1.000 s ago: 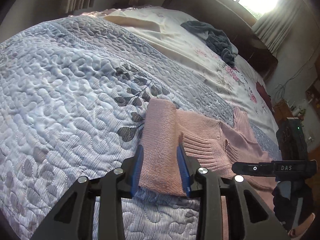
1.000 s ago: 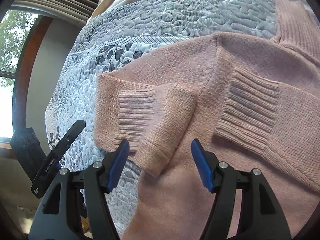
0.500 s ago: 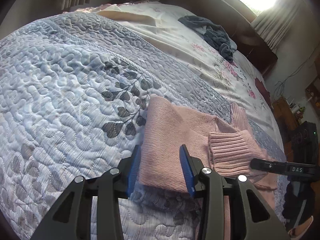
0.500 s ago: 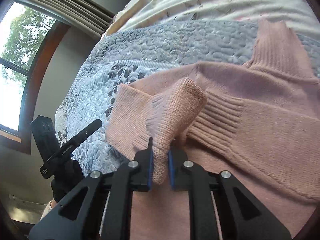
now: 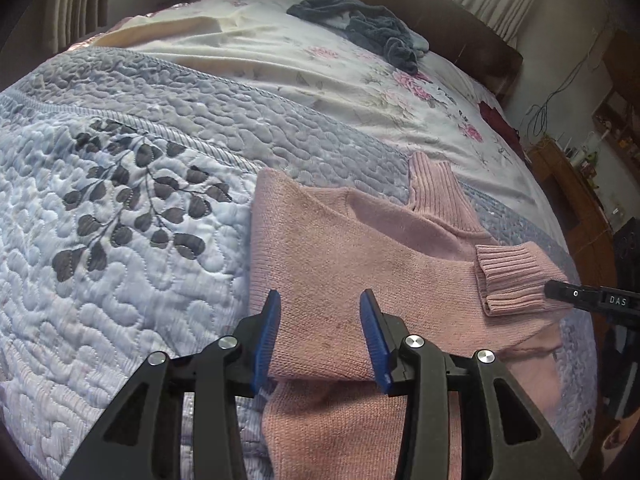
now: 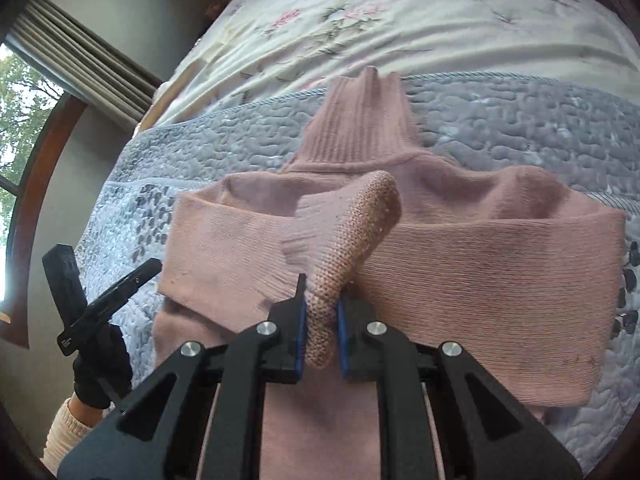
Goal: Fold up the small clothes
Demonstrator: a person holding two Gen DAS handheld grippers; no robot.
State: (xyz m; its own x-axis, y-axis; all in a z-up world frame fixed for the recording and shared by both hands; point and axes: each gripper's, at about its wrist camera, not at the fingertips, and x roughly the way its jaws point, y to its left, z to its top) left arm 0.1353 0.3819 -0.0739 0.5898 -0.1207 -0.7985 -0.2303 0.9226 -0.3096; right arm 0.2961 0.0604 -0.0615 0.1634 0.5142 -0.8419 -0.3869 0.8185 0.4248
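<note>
A small pink knitted sweater [image 5: 344,256] lies on the quilted bed, collar [image 5: 436,192] pointing away, both sleeves folded across its chest. My left gripper [image 5: 320,336] is open just above the folded left sleeve, its blue pads either side of the knit, gripping nothing. In the right wrist view the sweater [image 6: 500,272] fills the middle, and my right gripper [image 6: 320,332] is shut on the ribbed sleeve cuff [image 6: 352,240], which is lifted off the sweater's body. That same cuff [image 5: 512,280] shows at the right in the left wrist view, beside the right gripper's black body.
A grey-blue quilt [image 5: 120,208] with a dark leaf pattern covers the near bed; a floral sheet [image 5: 360,76] lies beyond. A crumpled dark blue garment [image 5: 368,28] sits far back. The person's gloved hand [image 6: 100,368] holds the left gripper. Curtains and a window stand at left.
My right gripper shut on the sleeve cuff, lifted it and carried it across the sweater toward the right. My left gripper stayed open and drew back slightly over the folded left sleeve.
</note>
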